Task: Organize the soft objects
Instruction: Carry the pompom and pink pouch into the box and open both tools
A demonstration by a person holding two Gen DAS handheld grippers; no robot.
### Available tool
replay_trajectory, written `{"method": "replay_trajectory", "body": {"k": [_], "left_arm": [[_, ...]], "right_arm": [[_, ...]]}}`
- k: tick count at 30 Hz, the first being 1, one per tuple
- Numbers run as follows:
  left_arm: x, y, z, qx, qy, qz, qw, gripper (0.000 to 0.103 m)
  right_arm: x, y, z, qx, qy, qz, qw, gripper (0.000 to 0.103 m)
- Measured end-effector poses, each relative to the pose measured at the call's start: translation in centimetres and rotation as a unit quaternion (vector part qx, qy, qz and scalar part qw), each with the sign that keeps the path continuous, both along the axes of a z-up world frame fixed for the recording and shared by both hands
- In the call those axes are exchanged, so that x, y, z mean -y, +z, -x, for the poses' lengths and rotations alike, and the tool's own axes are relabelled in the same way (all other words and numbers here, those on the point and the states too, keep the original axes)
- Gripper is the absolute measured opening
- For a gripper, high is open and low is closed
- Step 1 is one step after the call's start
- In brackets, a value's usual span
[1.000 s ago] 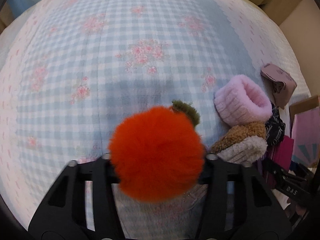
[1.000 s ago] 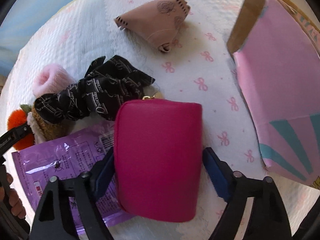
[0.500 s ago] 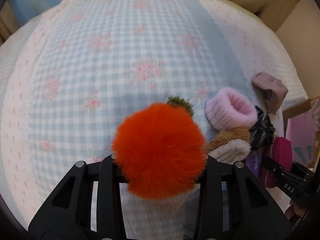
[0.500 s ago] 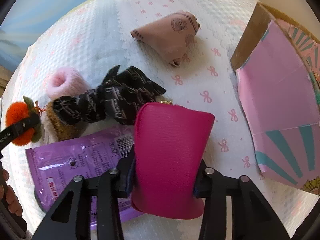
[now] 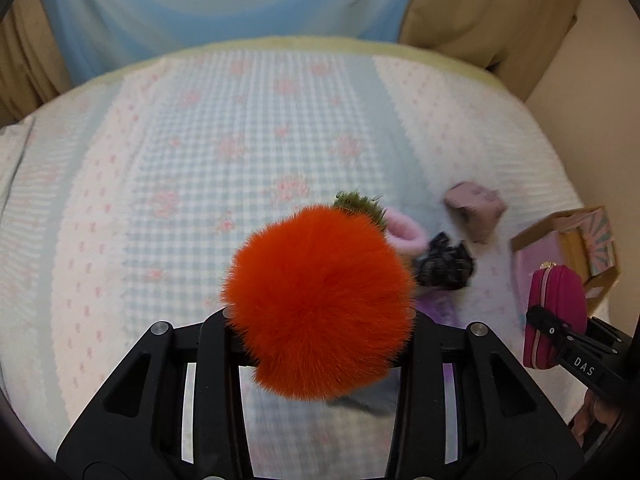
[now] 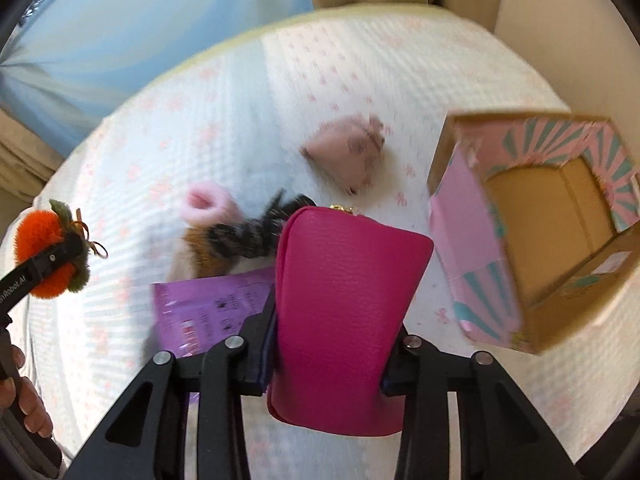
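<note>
Pompom: orange fluffy pompom with a green leafy tuft, pinched in the left gripper and held up off the bedspread.
Pouch: magenta zip pouch, squeezed at its lower half between the fingers of the right gripper, zipper pull pointing away from the camera.
Box: open cardboard box with pink and teal sides, lying to the right of the pouch, mouth facing the right-wrist view (my guess at where things go).
Remaining pile: pink fuzzy cuff, black scrunchie, beige folded cloth and purple packet, all resting on the bed.
Advice: carry the pouch zipper-first well into the box before letting go; hold the pompom clear to the left until the opening is free.
Risk: fur compresses, so the pompom could slip.
</note>
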State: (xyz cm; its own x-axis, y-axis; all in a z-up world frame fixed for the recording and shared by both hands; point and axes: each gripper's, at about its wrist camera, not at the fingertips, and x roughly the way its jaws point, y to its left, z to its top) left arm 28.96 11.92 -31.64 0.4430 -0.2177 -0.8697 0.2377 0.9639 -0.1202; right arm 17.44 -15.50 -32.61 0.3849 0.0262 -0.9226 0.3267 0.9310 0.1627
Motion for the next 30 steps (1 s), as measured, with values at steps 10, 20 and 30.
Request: {"method": "replay_trajectory", "body": {"k": [10, 20, 30], "left_arm": [[2.8, 12.3, 6.4, 0.052, -0.009, -0.001, 0.9986, 0.033], [11.5, 17.0, 12.3, 0.039, -0.003, 0.025, 0.9989, 0.033], [25.8, 16.4, 14.6, 0.031, -0.014, 0.034, 0.9988, 0.033]], "right_arm": [[0.1, 11.7, 3.5, 0.048, 0.063, 0.009, 0.997, 0.035], [6.4, 18.2, 6.6, 0.082, 0.083, 0.011, 0.993, 0.035], [17.4, 18.9, 7.9, 0.079, 0.104, 0.019, 0.991, 0.035]]}}
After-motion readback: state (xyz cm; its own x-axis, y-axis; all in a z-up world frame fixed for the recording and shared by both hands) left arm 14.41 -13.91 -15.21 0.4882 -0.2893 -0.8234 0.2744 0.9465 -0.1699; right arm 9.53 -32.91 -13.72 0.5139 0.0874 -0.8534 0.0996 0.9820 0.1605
